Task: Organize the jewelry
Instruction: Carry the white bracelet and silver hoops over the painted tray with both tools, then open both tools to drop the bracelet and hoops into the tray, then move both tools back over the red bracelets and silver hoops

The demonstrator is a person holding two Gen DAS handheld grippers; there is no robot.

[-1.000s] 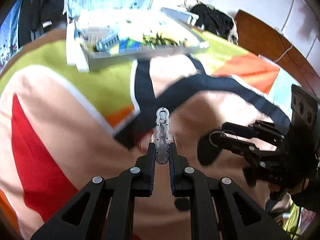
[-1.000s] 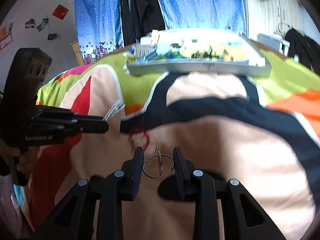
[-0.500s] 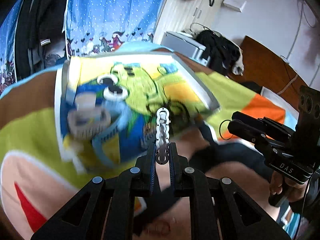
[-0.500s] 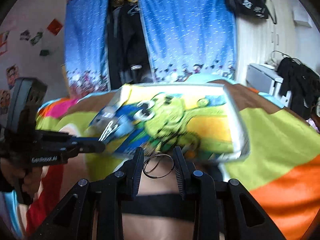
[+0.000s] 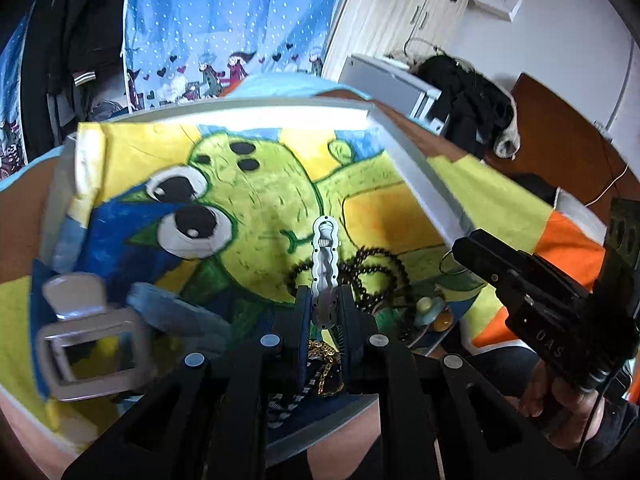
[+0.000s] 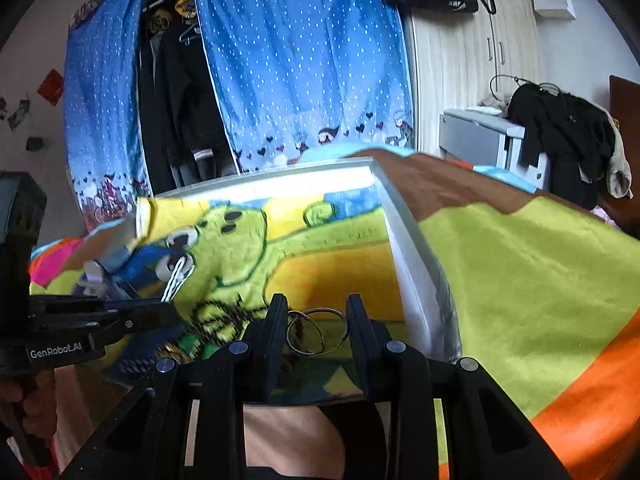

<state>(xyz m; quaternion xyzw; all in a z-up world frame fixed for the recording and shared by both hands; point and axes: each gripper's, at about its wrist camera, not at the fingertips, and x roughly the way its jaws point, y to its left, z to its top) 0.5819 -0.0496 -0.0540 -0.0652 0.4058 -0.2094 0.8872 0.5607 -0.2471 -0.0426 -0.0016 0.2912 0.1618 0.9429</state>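
Left gripper pinches the lower end of a silver wavy hair clip, which sticks up and forward from between the closed fingers. Clip hangs above the tray, over the green cartoon figure painted on the tray's floor. Just beyond the fingertips, on the tray floor, lies a dark bead necklace in loose loops; a gold chain shows under the gripper, at the tray's near edge. Near the tray's left side sits a small silver-framed box (blurred, contents unclear). A round blue-and-amber piece lies just right of the beads.

Right gripper holds thin metal hoop earrings between its fingers, jaws part-way apart with the rings spanning the gap; whether both pads press the rings, cannot tell. Hoops sit over the tray's near right corner, close to its white wall. In the right wrist view the clip shows over the tray's left half.

Tray rests on a bright patterned bedspread. Behind the tray hangs a blue dotted curtain.
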